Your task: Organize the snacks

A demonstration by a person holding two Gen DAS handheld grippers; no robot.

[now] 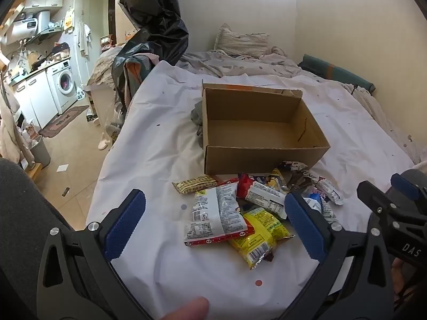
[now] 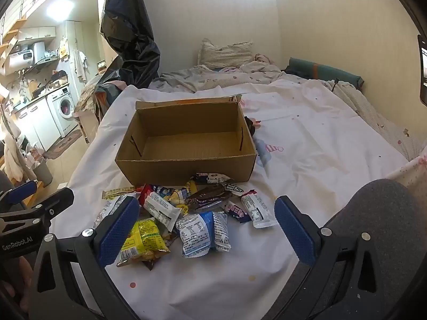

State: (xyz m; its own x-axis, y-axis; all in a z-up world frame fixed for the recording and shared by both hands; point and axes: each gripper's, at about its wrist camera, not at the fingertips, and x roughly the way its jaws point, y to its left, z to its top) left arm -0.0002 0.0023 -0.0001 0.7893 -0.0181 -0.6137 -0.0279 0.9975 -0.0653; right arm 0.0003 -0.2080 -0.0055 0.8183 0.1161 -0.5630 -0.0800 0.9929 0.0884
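Both our grippers (image 1: 214, 222) (image 2: 208, 226) gape empty over heaped snacks (image 2: 186, 213); slick packets may slip before reaching the box (image 2: 186, 136).

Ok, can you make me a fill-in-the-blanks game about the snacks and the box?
1. The cardboard box has ____ inside it.
2. The snack packets lie on the white sheet, in ____ of the box on the side towards the cameras.
3. The left gripper and the right gripper both have their jaws ____.
4. The packet nearest the left camera, with a barcode, is mostly ____.

Missing words: nothing; front; open; yellow
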